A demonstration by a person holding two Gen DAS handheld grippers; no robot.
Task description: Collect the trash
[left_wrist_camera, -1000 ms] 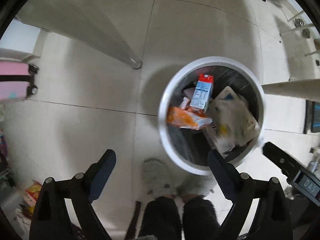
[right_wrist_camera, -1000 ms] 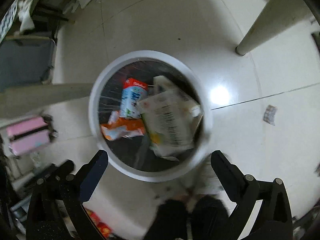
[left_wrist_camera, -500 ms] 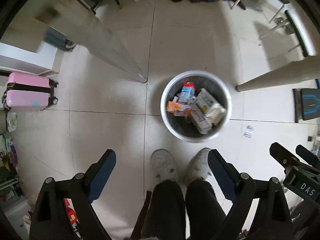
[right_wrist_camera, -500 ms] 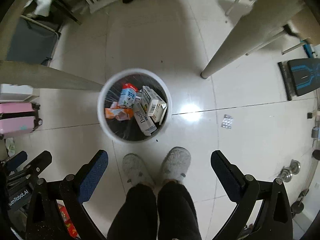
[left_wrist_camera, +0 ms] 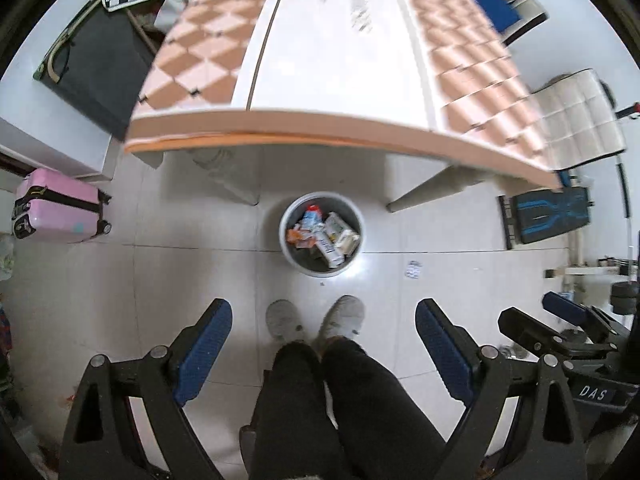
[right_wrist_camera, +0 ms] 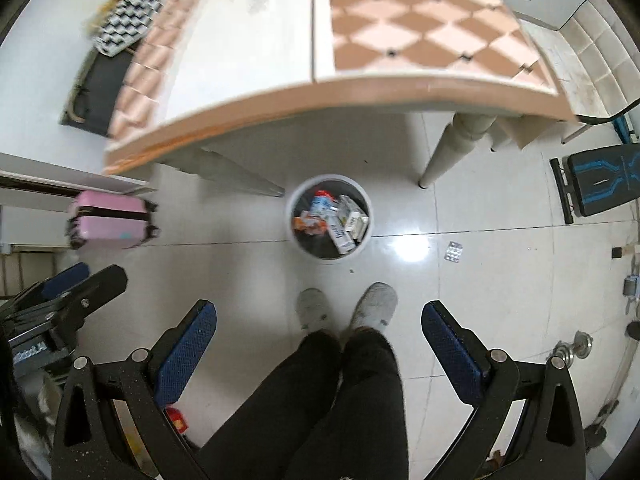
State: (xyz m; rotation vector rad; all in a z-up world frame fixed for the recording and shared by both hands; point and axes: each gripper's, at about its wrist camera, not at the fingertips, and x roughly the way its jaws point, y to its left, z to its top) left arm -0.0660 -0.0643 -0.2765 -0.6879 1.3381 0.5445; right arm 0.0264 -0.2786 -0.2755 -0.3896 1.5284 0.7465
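A round white trash bin (left_wrist_camera: 290, 254) stands on the tiled floor below the table's front edge; it also shows in the right wrist view (right_wrist_camera: 294, 242). It holds cartons, boxes and an orange wrapper (left_wrist_camera: 298, 238). A silver blister pack (left_wrist_camera: 413, 269) lies on the floor to the right of the bin, also in the right wrist view (right_wrist_camera: 454, 251). My left gripper (left_wrist_camera: 323, 344) is open and empty, high above the floor. My right gripper (right_wrist_camera: 319, 340) is open and empty too, at about the same height.
A table (left_wrist_camera: 340, 60) with a white top and checkered orange mats fills the upper view. The person's legs and grey slippers (left_wrist_camera: 314, 320) stand before the bin. A pink suitcase (left_wrist_camera: 56, 206) is at left, a black and blue bench (left_wrist_camera: 550, 214) at right.
Both grippers have risen far above the bin, which now looks small. The tabletop has come into view. Both stay open and empty.
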